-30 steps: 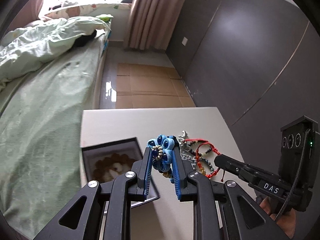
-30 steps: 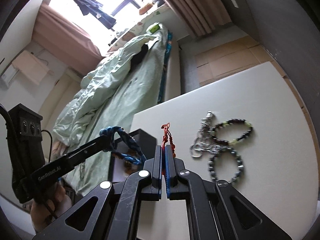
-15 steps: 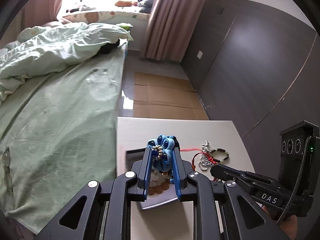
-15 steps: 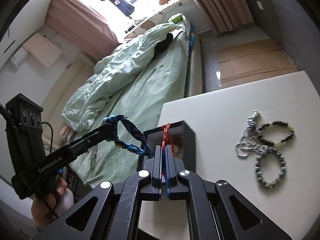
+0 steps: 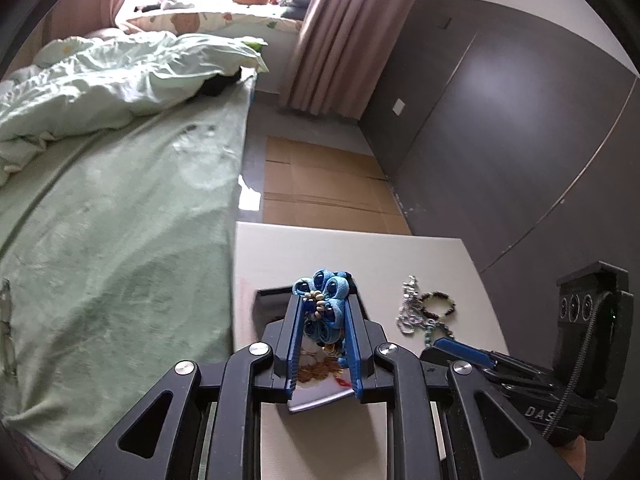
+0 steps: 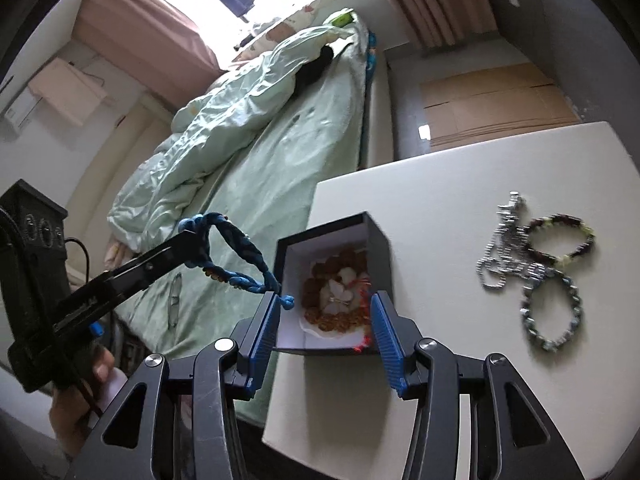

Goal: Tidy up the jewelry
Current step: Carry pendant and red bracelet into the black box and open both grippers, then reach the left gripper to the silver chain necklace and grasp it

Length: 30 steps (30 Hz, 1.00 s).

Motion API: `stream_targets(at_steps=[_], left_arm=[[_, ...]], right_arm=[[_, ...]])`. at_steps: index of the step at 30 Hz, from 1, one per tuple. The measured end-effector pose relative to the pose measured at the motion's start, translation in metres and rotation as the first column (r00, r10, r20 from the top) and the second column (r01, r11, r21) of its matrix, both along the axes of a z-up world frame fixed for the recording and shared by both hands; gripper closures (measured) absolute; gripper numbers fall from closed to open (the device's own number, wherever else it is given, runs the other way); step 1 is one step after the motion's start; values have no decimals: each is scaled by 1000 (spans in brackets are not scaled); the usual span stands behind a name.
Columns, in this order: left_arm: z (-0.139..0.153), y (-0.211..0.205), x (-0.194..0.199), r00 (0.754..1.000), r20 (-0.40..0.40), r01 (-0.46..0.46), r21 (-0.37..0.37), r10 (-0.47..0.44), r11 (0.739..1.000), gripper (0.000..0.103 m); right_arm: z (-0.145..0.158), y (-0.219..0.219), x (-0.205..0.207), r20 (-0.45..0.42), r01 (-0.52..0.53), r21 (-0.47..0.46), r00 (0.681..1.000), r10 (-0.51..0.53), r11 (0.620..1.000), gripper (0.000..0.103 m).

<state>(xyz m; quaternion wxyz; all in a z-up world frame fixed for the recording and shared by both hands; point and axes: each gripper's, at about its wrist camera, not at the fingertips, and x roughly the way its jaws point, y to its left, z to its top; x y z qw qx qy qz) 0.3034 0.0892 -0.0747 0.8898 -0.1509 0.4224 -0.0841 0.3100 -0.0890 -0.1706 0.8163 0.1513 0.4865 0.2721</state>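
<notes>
**Dropping bracelets into the box**

Left wrist view: left tool (image 5: 322, 312) is closed partway on a bunched blue cord (image 5: 322, 300), pinched between both fingers so it can be carried without slipping. It hangs right above the box (image 5: 276, 300), probably lined up for a drop inside. Box sits at the worktop (image 5: 320, 248) edge next to the bed (image 5: 120, 200). Loose pile (image 5: 424, 314) of chain and bead bracelets lies apart to the right, likely waiting its turn. Right tool (image 5: 460, 350) pokes in low right; from here I cannot tell how far it is spread.

Right wrist view: right tool (image 6: 324, 320) is wide open and holds nothing, fingers straddling the near side of the box (image 6: 376, 236). Red cord (image 6: 362, 288) lies inside on top of a brown bead ring (image 6: 336, 292) and a pale piece, so a release over the box looks done. Left tool (image 6: 196, 236) comes in from the left with the blue cord (image 6: 240, 256) dangling, its tail just at the box's left wall. Chain (image 6: 500, 252), dark bead bracelet (image 6: 560, 236) and grey bead bracelet (image 6: 552, 312) lie touching each other on the worktop (image 6: 440, 184), well apart from the box.
</notes>
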Motion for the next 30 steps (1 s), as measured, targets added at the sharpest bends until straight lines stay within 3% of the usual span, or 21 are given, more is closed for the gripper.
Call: stream_targets(at_steps=[3, 6, 7, 19, 22, 26, 30], left_arm=[[-4, -8, 4, 999, -11, 31, -28, -31, 999, 73], [-9, -13, 7, 999, -35, 30, -18, -31, 999, 26], [-10, -12, 6, 999, -26, 26, -24, -26, 999, 22], [-6, -29, -1, 998, 3, 55, 7, -55, 998, 22], [-4, -38, -2, 997, 12, 71, 11, -71, 997, 22], [-3, -54, 1, 995, 9, 100, 18, -100, 995, 22], [-5, -73, 4, 990, 3, 140, 24, -140, 990, 22]], right_arm=[[4, -15, -8, 2, 26, 12, 1000, -26, 1000, 50], [8, -25, -13, 18, 49, 15, 999, -49, 999, 33], [9, -28, -15, 19, 53, 20, 998, -54, 998, 30], [14, -84, -29, 43, 191, 9, 981, -191, 982, 27], [17, -95, -34, 76, 254, -32, 965, -251, 967, 15], [25, -109, -43, 156, 257, -38, 956, -248, 966, 12], [24, -124, -44, 139, 258, -30, 958, -252, 966, 11]])
